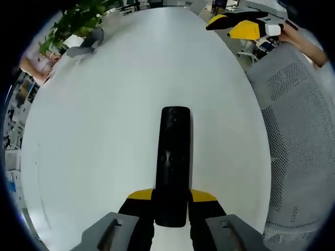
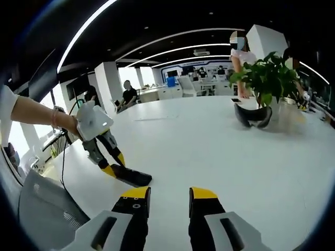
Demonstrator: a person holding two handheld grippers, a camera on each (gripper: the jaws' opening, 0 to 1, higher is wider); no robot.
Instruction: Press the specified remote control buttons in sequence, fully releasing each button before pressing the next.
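Observation:
A long black remote control [image 1: 175, 157] lies flat on the white table [image 1: 104, 130], pointing away from me. My left gripper [image 1: 171, 196] is shut on its near end, with a yellow-tipped jaw on each side. In the right gripper view that gripper [image 2: 112, 168] is held by a hand at the left, with the remote [image 2: 132, 177] resting on the table [image 2: 209, 151]. My right gripper [image 2: 170, 197] hovers over the table to the right of the remote, open with nothing between its jaws. It also shows at the far right of the left gripper view as the yellow-tipped right gripper [image 1: 245, 27].
A potted plant [image 2: 268, 78] and a dark curved headset-like object [image 2: 254, 116] stand at the far side of the table. A grey mesh chair [image 1: 301, 141] sits beside the table edge. People sit and stand in the office behind.

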